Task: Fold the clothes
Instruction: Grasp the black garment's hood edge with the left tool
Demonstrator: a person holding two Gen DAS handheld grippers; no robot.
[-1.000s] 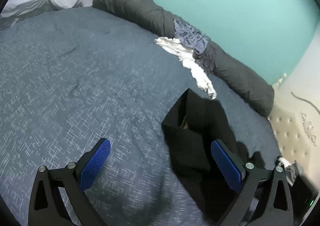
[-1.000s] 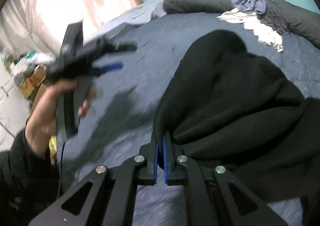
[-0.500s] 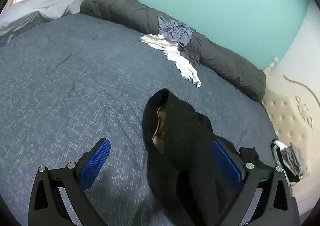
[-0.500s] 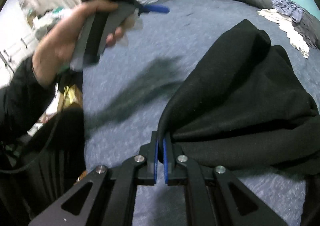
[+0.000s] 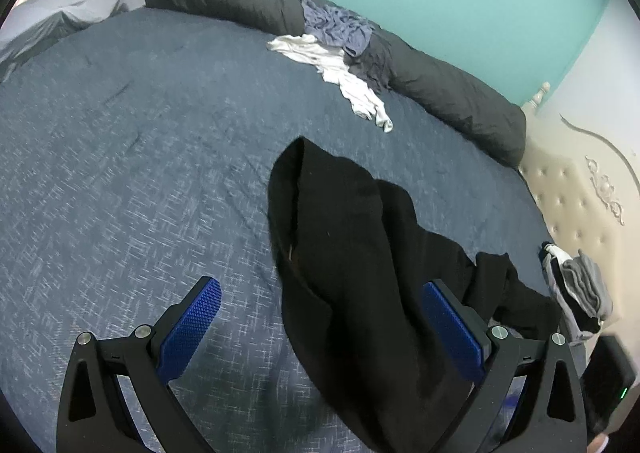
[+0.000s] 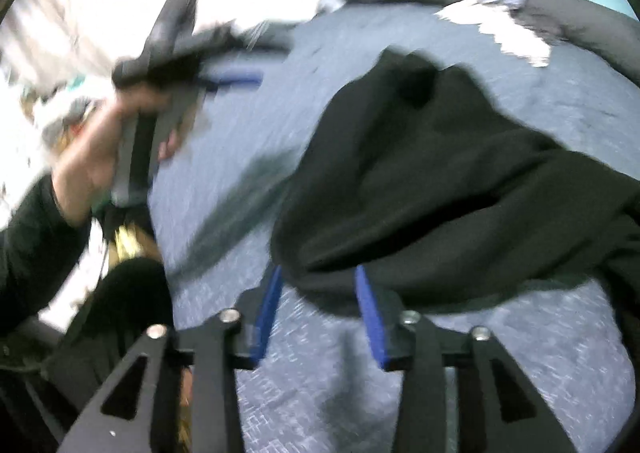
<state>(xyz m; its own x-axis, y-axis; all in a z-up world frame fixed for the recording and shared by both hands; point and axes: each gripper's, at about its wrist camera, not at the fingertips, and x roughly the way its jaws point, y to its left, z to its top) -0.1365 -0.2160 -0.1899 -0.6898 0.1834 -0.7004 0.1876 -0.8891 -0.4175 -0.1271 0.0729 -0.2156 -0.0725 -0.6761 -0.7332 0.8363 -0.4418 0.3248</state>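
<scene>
A black garment (image 5: 360, 253) lies crumpled on the blue bed cover (image 5: 120, 173), stretching from the middle toward the lower right. My left gripper (image 5: 320, 317) is open and empty above the bed, its right finger over the garment's edge. In the blurred right wrist view the black garment (image 6: 440, 173) lies just ahead of my right gripper (image 6: 320, 293), whose jaws stand apart with the hem between them, not clamped. The left gripper in the person's hand (image 6: 172, 53) shows at the upper left there.
A white garment (image 5: 340, 73) and a blue-grey one (image 5: 340, 25) lie at the far side against a rolled dark duvet (image 5: 440, 85). A folded grey and black stack (image 5: 580, 289) sits at the right by the cream headboard (image 5: 568, 189). A teal wall stands behind.
My right gripper has opened and let go of the black garment's hem. The garment has dropped onto the bed. The left gripper has stayed open and shifted a little.
</scene>
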